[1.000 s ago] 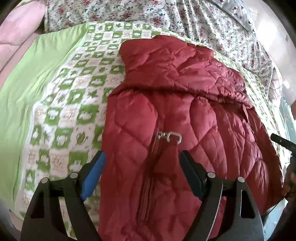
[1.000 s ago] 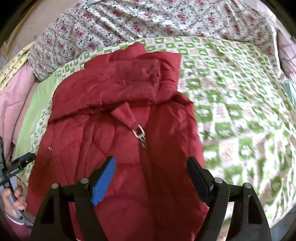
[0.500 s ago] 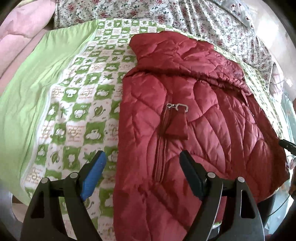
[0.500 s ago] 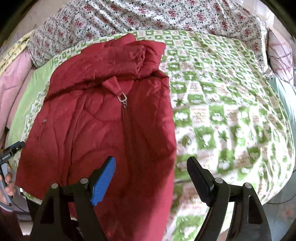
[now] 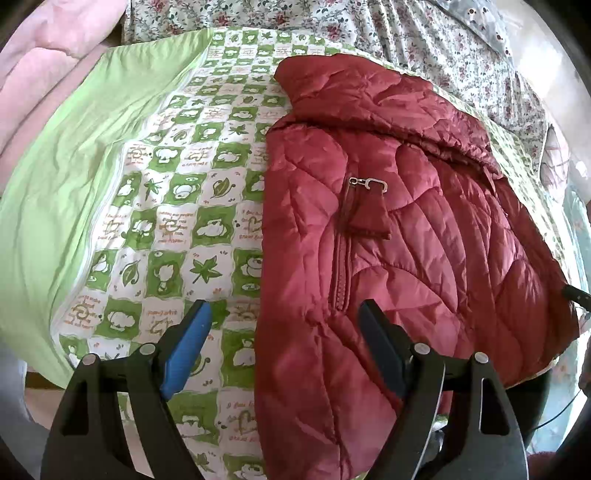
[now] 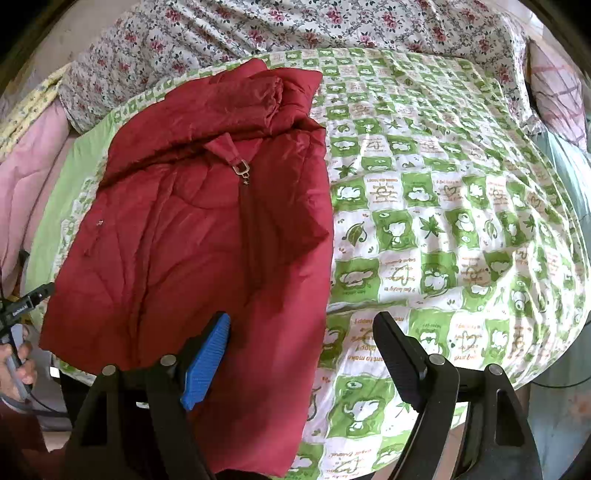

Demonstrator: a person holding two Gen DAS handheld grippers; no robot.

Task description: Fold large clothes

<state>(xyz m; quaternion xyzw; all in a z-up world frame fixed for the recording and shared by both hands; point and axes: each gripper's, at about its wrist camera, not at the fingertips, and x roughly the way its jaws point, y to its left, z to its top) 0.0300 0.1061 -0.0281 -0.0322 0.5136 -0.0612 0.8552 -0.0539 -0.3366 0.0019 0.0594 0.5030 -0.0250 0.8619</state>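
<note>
A dark red quilted jacket (image 5: 399,229) lies flat on the bed, zipped, with a metal zipper pull (image 5: 369,181) near its collar and the hood end folded at the far side. Its hem hangs over the near bed edge. It also shows in the right wrist view (image 6: 207,236). My left gripper (image 5: 284,328) is open and empty above the jacket's left hem edge. My right gripper (image 6: 303,339) is open and empty above the jacket's right hem edge. Neither touches the jacket.
A green-and-white checked sheet (image 6: 443,206) covers the bed. A plain green cloth (image 5: 66,173) and pink quilt (image 5: 44,55) lie to the left. A floral blanket (image 6: 295,26) is bunched at the far side. The person's left hand (image 6: 18,362) shows at left.
Both grippers have pulled back and up from the jacket, which now appears smaller and fully laid out. Both stayed open.
</note>
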